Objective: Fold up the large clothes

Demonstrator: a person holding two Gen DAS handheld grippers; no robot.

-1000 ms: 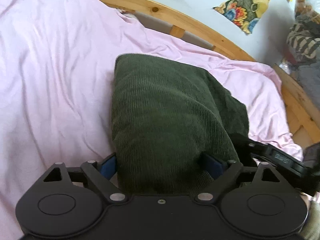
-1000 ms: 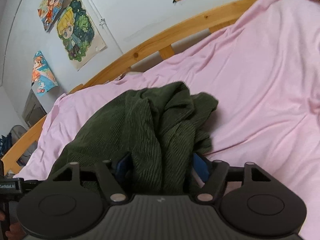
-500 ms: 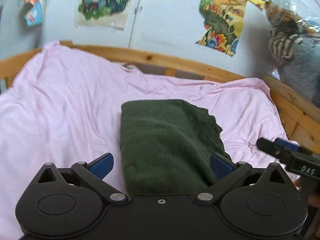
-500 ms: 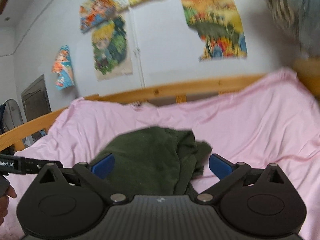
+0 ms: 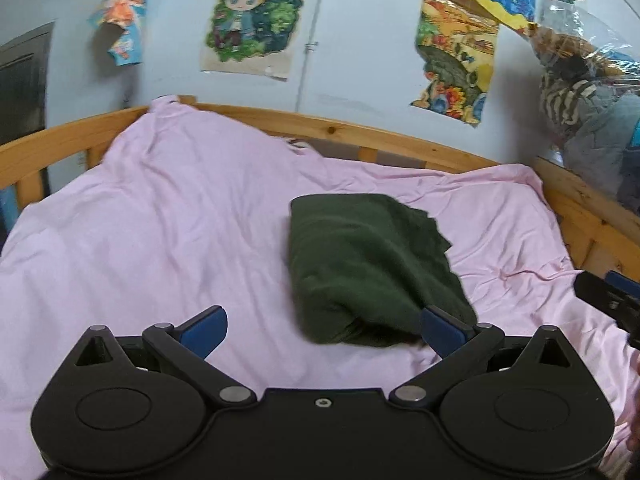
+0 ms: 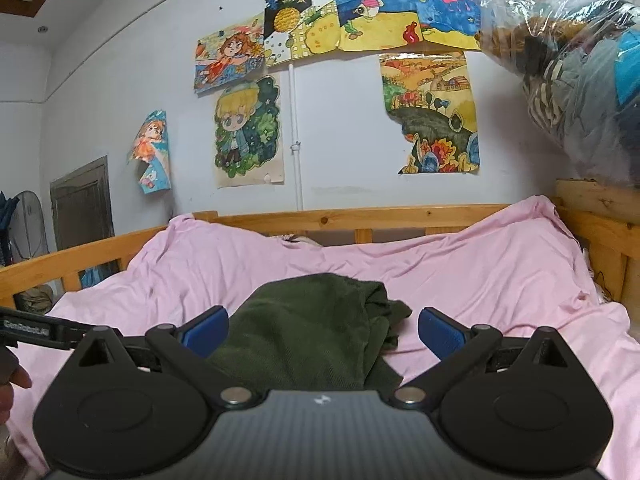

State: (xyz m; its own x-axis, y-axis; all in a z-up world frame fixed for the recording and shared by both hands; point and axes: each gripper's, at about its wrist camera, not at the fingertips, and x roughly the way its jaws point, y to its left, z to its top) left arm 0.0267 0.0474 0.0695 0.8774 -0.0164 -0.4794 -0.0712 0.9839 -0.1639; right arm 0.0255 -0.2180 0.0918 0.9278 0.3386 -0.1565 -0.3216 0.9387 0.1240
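Note:
A dark green ribbed garment (image 5: 368,264) lies folded into a compact bundle on the pink sheet (image 5: 168,248), a little right of the bed's middle. My left gripper (image 5: 322,330) hovers open above the sheet near the bundle's front end, nothing between its blue pads (image 5: 204,328). In the right wrist view the same garment (image 6: 304,332) lies beyond my right gripper (image 6: 322,332), which is open and empty too. The right gripper's tip (image 5: 608,296) shows at the left view's right edge, and the left gripper's finger (image 6: 36,330) at the right view's left edge.
A wooden bed rail (image 5: 360,132) rings the mattress at the back and sides. Drawings (image 6: 248,132) hang on the wall behind. A clear plastic bag of clothes (image 6: 580,80) sits on the frame at the right. A person's hand (image 6: 12,384) shows at lower left.
Both grippers let go of the green garment, opened wide and drew back and up from it. The bundle now lies free on the sheet, farther away in both views.

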